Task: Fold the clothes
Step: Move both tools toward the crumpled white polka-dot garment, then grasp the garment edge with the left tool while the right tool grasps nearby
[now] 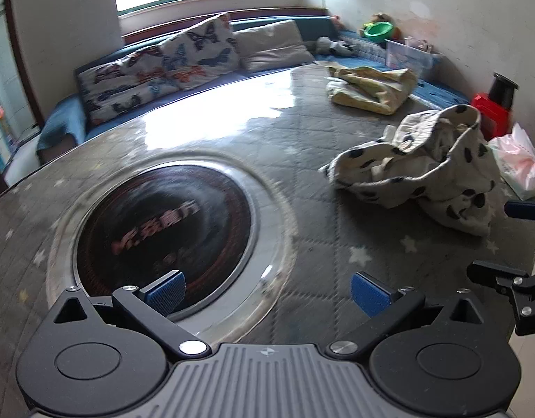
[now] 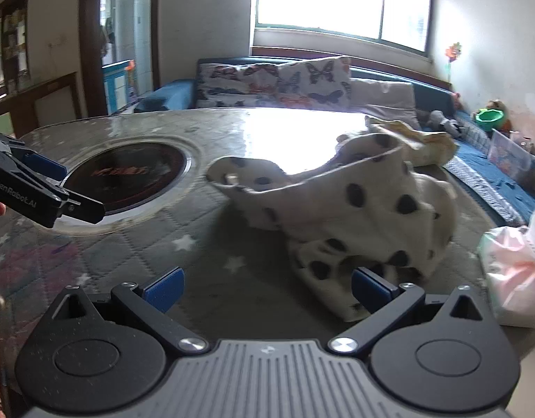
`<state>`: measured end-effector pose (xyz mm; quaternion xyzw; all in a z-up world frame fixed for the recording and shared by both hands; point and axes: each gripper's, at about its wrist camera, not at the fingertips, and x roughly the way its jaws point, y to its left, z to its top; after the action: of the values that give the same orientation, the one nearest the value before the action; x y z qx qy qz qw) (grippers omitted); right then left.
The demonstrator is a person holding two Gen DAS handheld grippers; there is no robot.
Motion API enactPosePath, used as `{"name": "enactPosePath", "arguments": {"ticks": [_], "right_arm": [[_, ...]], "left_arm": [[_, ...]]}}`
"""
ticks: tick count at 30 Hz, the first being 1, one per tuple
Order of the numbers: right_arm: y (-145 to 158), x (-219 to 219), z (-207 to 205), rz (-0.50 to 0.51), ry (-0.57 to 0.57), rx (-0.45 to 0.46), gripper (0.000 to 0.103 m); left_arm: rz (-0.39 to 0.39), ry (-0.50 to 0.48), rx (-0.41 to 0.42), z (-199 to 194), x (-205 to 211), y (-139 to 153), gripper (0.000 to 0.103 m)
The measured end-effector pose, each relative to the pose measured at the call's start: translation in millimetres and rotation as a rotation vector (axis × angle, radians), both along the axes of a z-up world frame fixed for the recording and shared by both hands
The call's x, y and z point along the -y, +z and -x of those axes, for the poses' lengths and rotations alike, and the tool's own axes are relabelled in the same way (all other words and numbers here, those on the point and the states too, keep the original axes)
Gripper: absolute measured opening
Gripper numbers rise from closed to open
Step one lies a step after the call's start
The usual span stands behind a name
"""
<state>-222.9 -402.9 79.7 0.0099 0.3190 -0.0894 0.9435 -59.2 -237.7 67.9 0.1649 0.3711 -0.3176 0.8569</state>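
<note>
A crumpled white garment with black spots (image 1: 431,170) (image 2: 354,209) lies in a heap on the right part of the round table (image 1: 302,132). A yellow-green cloth (image 1: 372,87) (image 2: 420,136) lies bunched farther back near the table's far edge. My left gripper (image 1: 267,292) is open above the table's near side, with nothing between its blue pads; the spotted garment is ahead and to its right. My right gripper (image 2: 267,291) is open too, its right pad (image 2: 366,287) close against the garment's near edge. The left gripper's fingers (image 2: 48,191) also show in the right wrist view.
A dark round hob (image 1: 163,226) (image 2: 124,174) is set into the table's middle. A plastic bag (image 1: 518,163) (image 2: 511,264) and a red object (image 1: 490,111) sit at the table's right edge. Behind the table runs a blue sofa with butterfly cushions (image 1: 156,69) (image 2: 278,80).
</note>
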Motion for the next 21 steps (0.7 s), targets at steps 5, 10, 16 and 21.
{"name": "enactPosePath", "arguments": {"ticks": [5,10,16,21], "right_arm": [[2.4,19.7,2.0,-0.003,-0.047,0.017,0.103],[3.5,35.8,1.0,-0.001,-0.079,0.027,0.103],[10.3,52.7,-4.9,0.000,-0.104,0.059,0.102],[16.8,67.0,-15.9,0.004,-0.115,0.085,0.096]], "left_arm": [[0.010,-0.049,-0.030,-9.2,22.1,1.2,0.103],[0.025,-0.073,-0.050,-18.6,41.6,2.4,0.103],[0.054,-0.059,-0.054,-38.4,58.2,4.9,0.103],[0.074,-0.051,-0.059,-55.6,73.1,5.4,0.102]]}}
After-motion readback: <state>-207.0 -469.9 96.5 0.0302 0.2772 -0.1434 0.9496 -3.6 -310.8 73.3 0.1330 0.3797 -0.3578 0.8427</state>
